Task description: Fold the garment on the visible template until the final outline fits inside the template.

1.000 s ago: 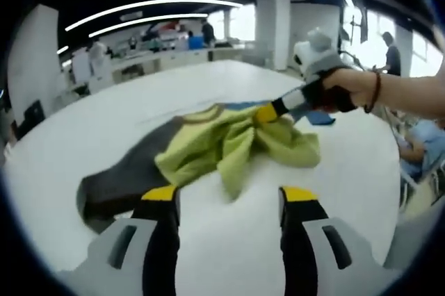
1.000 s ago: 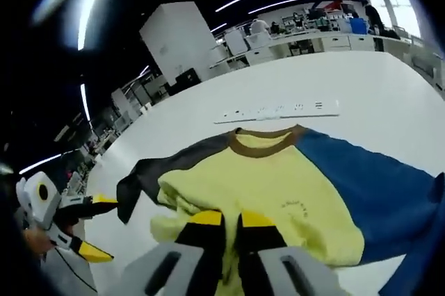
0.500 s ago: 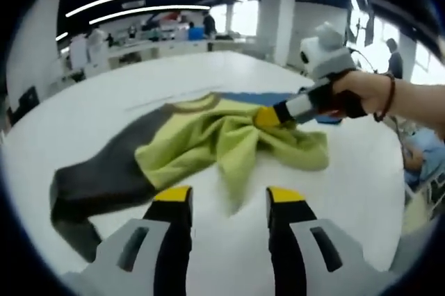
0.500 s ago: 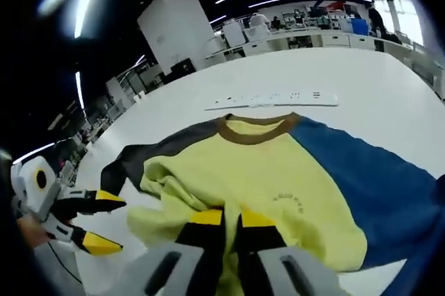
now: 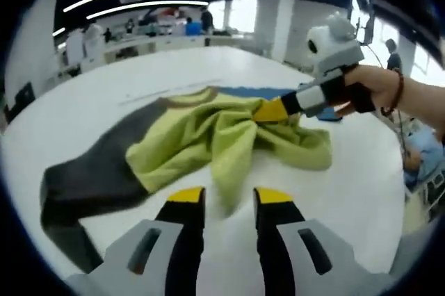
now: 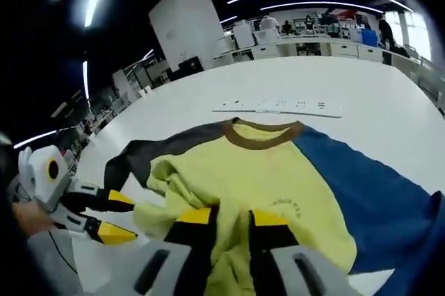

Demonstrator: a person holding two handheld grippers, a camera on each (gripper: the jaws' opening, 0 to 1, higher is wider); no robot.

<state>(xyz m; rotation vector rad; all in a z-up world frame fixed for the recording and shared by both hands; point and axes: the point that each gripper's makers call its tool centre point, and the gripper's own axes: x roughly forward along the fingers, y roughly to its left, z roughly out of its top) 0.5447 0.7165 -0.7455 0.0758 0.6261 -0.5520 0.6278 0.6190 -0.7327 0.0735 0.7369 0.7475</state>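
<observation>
The shirt (image 6: 278,185) lies bunched on the white tabletop (image 5: 334,192). The right hand-held gripper (image 6: 229,217) pinches its yellow hem; the left hand-held gripper (image 5: 222,195) hovers empty, jaws slightly apart. Grab the hem alongside, then pull it taut together.

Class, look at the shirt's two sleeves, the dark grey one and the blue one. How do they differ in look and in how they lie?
The dark grey sleeve lies on the side of the left hand-held gripper, whose jaws are empty; the blue sleeve lies on the opposite side. They differ in colour, grey against blue. Both spread out on the white table, joined to the yellow shirt, which the right hand-held gripper pinches.
</observation>
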